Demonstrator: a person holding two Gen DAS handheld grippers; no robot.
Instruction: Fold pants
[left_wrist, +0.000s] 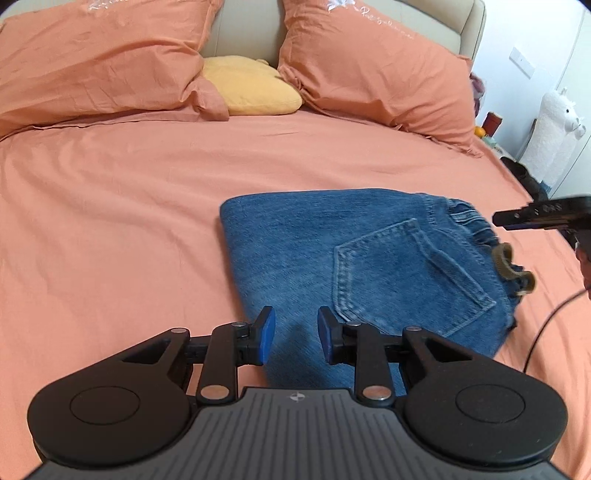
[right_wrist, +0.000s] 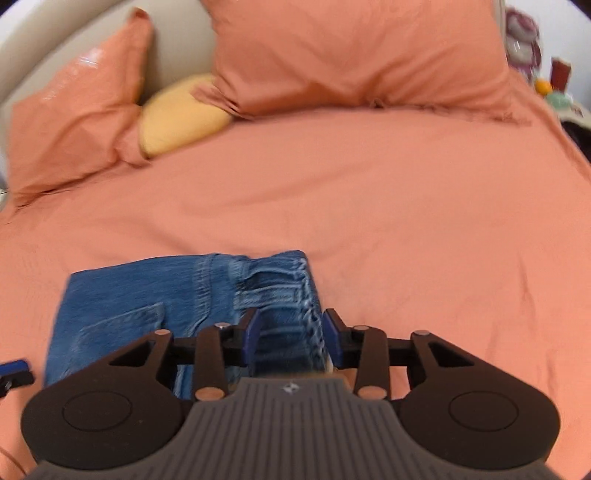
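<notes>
Folded blue jeans (left_wrist: 354, 266) lie flat on the orange bed sheet (left_wrist: 110, 221), back pocket up, waistband to the right. My left gripper (left_wrist: 296, 334) is open and empty, hovering over the jeans' near left edge. In the right wrist view the jeans (right_wrist: 147, 310) lie at lower left. My right gripper (right_wrist: 291, 338) is open and empty above the waistband end. The right gripper also shows in the left wrist view (left_wrist: 543, 214) at the right edge. A tip of the left gripper (right_wrist: 14, 371) shows at the far left of the right wrist view.
Two orange pillows (left_wrist: 92, 62) (left_wrist: 373, 70) and a yellow cushion (left_wrist: 251, 88) lie against the beige headboard (left_wrist: 243, 33). A bedside table with small items (left_wrist: 489, 127) and a white plush toy (left_wrist: 554, 129) stand at the right. A black cable (left_wrist: 546, 328) crosses the sheet.
</notes>
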